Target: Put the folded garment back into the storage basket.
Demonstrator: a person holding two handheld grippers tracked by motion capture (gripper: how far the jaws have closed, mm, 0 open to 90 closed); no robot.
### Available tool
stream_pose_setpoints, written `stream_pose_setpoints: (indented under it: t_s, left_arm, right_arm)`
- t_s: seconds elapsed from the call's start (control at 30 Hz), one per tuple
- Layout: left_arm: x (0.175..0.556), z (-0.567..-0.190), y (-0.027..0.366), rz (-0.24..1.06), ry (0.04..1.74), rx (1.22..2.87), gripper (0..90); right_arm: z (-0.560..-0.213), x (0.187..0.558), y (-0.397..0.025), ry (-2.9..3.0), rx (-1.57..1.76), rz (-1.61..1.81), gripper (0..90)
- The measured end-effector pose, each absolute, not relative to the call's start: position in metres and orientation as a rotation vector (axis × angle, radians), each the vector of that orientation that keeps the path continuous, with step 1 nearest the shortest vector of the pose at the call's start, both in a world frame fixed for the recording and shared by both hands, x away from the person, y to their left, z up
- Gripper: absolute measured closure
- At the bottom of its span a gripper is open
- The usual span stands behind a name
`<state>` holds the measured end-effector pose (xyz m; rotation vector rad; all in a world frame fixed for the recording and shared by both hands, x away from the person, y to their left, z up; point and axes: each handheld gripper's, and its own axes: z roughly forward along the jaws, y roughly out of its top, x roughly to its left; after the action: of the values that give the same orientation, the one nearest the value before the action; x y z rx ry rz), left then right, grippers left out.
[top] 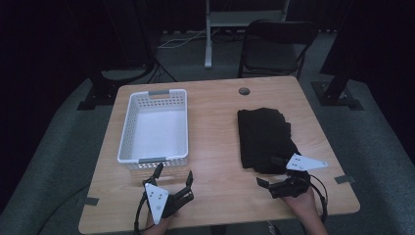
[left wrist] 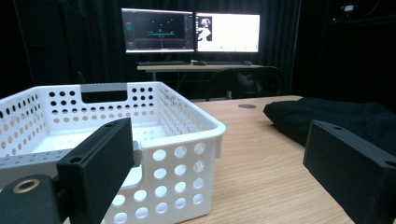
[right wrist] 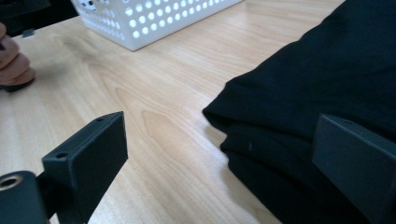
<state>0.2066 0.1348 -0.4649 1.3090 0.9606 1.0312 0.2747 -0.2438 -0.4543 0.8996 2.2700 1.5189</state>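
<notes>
Looks like the approach step: right gripper [top: 272, 182], jaws wide, sits at the near edge of the folded black cloth [top: 264, 138] on the table's [top: 215, 147] right half. Left gripper [top: 174, 177], also wide & empty, waits by the white basket [top: 128, 132]. Next prob needs the right gripper to slide onto the cloth's corner & close.

cloth [top: 264, 139]: its near right corner lies under the right tongs' [top: 272, 172] grey plate in the high view; the right gripper view cuts it off at the right and bottom edges; fold count cannot be told.
basket [left wrist: 187, 140]: the left jaw of the left tongs [top: 174, 174] covers part of its near wall in the left gripper view, and the left edge cuts it off.
hands: the bottom edge of the high view cuts off both forearms.
fingers [right wrist: 14, 63]: cut off by the left edge of the right gripper view.
monitors [left wrist: 191, 31]: screen content too small to read.
chair [top: 274, 46]: dark, legs hard to make out.
</notes>
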Motion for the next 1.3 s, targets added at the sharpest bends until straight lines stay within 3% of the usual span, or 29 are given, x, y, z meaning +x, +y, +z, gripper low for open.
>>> stream_pose_setpoints:
  t_s: [1.3]
  left_arm:
    - [0.2069, -0.4647, 0.1348, 1.031, 0.962, 1.311, 10.2]
  right_arm:
    - [-0.4485, 0.2691, -0.2374, 2.330, 0.866, 1.506, 5.9]
